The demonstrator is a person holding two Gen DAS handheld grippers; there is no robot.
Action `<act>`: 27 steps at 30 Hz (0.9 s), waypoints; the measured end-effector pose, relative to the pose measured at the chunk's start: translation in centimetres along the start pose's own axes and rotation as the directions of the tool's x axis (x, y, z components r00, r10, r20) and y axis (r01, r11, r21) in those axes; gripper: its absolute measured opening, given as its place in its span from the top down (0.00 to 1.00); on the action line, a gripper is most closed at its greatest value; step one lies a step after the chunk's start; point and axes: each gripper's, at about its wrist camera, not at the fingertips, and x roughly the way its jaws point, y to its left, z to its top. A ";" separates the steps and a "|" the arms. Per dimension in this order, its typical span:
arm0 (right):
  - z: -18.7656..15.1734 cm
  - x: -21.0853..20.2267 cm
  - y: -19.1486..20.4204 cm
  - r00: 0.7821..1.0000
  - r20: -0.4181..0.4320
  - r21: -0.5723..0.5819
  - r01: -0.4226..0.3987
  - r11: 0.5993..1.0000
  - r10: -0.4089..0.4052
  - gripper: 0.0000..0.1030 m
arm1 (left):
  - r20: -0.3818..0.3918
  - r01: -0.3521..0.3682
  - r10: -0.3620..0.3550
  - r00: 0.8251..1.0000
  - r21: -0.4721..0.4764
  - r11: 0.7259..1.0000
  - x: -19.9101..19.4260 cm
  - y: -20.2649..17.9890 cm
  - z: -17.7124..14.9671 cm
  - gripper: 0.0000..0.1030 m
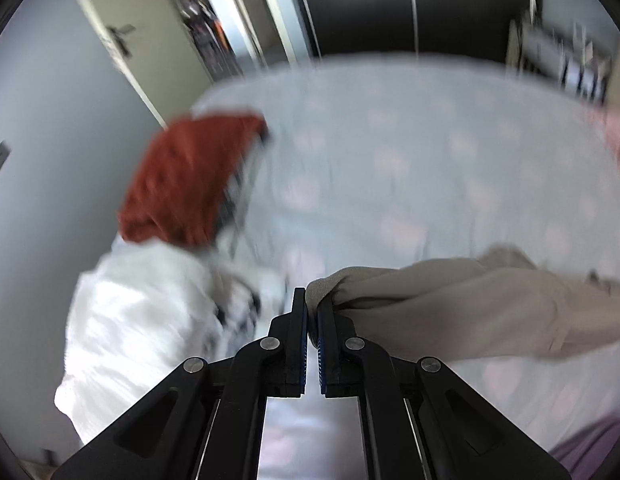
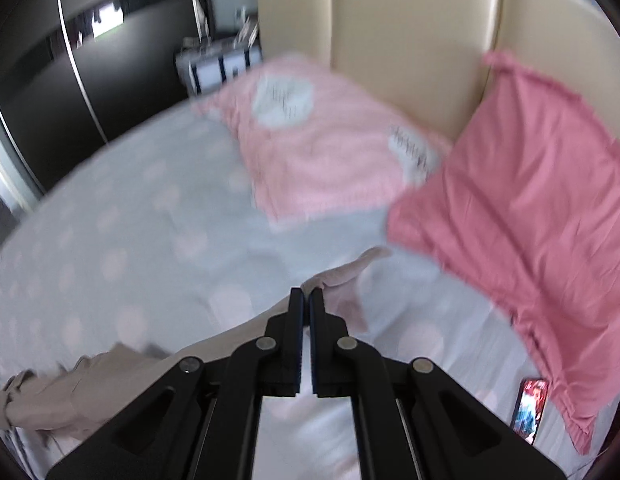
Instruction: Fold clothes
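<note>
A beige garment [image 1: 462, 304] is held above the bed. My left gripper [image 1: 312, 300] is shut on one end of it, and the cloth stretches away to the right. My right gripper [image 2: 308, 298] is shut on another end of the same beige garment [image 2: 89, 388], which trails down to the lower left. A red garment [image 1: 189, 180] and a white garment [image 1: 141, 320] lie in a pile at the bed's left side in the left wrist view. Both views are blurred by motion.
The bed has a pale sheet with pink dots [image 2: 129, 240]. Two pink pillows [image 2: 322, 140] [image 2: 522, 220] lean at the cream headboard [image 2: 410, 32]. A phone [image 2: 530, 408] lies at the bed's right edge. A dark wardrobe [image 1: 370, 4] and a door [image 1: 121, 40] stand beyond the bed.
</note>
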 end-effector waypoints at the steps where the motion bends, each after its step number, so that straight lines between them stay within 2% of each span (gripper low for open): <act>1: -0.9 1.1 0.2 1.000 -0.027 -0.011 0.008 1.000 -0.008 0.98 | -0.034 -0.020 0.021 0.999 0.030 0.999 1.4 -0.7 -0.6 0.96; 3: -2.4 2.7 0.4 0.997 -0.078 -0.027 0.015 1.000 -0.017 0.98 | -0.093 -0.066 0.076 0.993 0.105 0.992 4.1 -1.8 -1.7 0.96; 6: -3.6 4.4 0.8 0.989 -0.150 -0.041 0.009 0.999 -0.016 0.97 | -0.144 -0.094 0.120 0.982 0.175 0.980 6.4 -2.6 -3.2 0.95; 8: -3.8 5.4 1.2 0.981 -0.195 -0.058 0.005 0.998 -0.017 0.95 | -0.174 -0.092 0.128 0.976 0.202 0.975 7.1 -2.8 -3.6 0.93; 11: -4.1 5.9 1.9 0.966 -0.259 -0.106 -0.006 0.994 -0.022 0.95 | -0.230 -0.049 0.109 0.967 0.250 0.967 8.0 -3.0 -4.4 0.90; 12: -4.3 6.0 2.1 0.958 -0.285 -0.123 -0.020 0.992 -0.016 0.93 | -0.227 -0.037 0.102 0.968 0.276 0.960 7.7 -3.2 -4.7 0.86; 13: -4.5 6.1 2.3 0.950 -0.312 -0.138 -0.034 0.990 -0.010 0.92 | -0.223 -0.025 0.096 0.970 0.303 0.953 7.4 -3.5 -5.0 0.77; 14: -4.7 6.1 2.4 0.940 -0.341 -0.146 -0.052 0.988 -0.001 0.87 | -0.220 -0.013 0.090 0.971 0.329 0.944 7.1 -3.8 -5.3 0.73; 15: -5.0 6.0 2.6 0.927 -0.376 -0.146 -0.077 0.986 0.016 0.84 | -0.216 -0.002 0.084 0.973 0.355 0.935 6.8 -4.0 -5.6 0.70; 19: -5.6 5.3 3.6 0.885 -0.455 -0.115 -0.162 0.980 0.093 0.83 | -0.184 0.035 0.050 0.982 0.432 0.901 5.1 -5.1 -5.7 0.70; 21: -5.6 4.8 4.9 0.883 -0.452 -0.117 -0.204 0.972 0.131 0.83 | -0.146 0.041 0.028 0.989 0.451 0.891 4.0 -6.3 -5.3 0.70; 22: -5.5 4.7 5.6 0.888 -0.441 -0.109 -0.194 0.975 0.127 0.83 | -0.130 0.050 0.011 0.991 0.452 0.891 3.6 -6.9 -5.0 0.70; 27: -5.8 4.3 11.2 0.894 -0.397 -0.213 -0.312 0.926 0.210 0.83 | -0.042 0.102 -0.093 0.995 0.456 0.884 1.7 -11.2 -2.6 0.70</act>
